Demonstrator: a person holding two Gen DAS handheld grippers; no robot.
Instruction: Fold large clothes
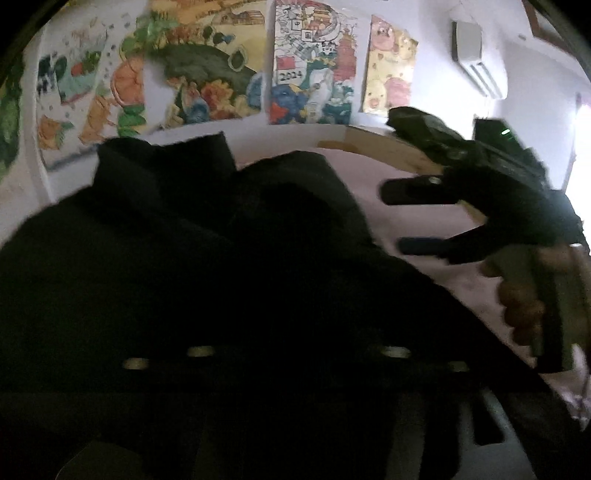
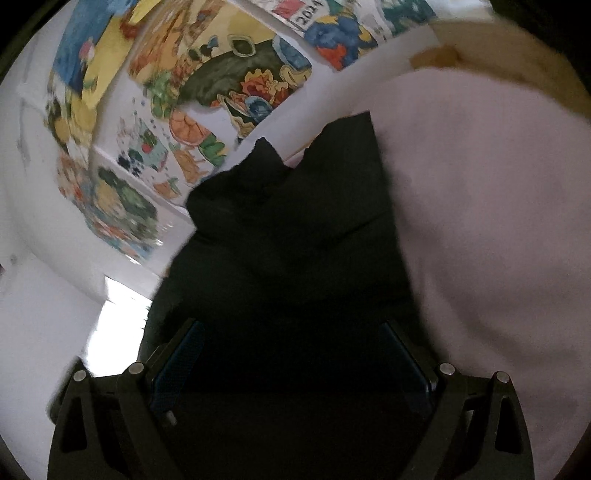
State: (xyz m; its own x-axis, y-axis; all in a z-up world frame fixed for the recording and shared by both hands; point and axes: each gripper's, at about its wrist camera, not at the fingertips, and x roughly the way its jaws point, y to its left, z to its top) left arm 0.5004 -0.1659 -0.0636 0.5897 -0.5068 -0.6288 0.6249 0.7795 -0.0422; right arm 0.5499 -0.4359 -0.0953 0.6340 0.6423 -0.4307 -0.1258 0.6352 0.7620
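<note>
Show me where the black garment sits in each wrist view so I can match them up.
Left wrist: black garment fills centre and lower left, on the pale sheet.
Right wrist: black garment runs up the middle from the jaws.
Shared landmark: the poster marked 2024.

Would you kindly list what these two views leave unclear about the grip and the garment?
- Left wrist view: own fingers are lost under the black garment; grip unreadable.
- Right wrist view: garment type and fold state; dark, blurred.
- Left wrist view: right gripper stands open; its handle is cut off by the edge.
</note>
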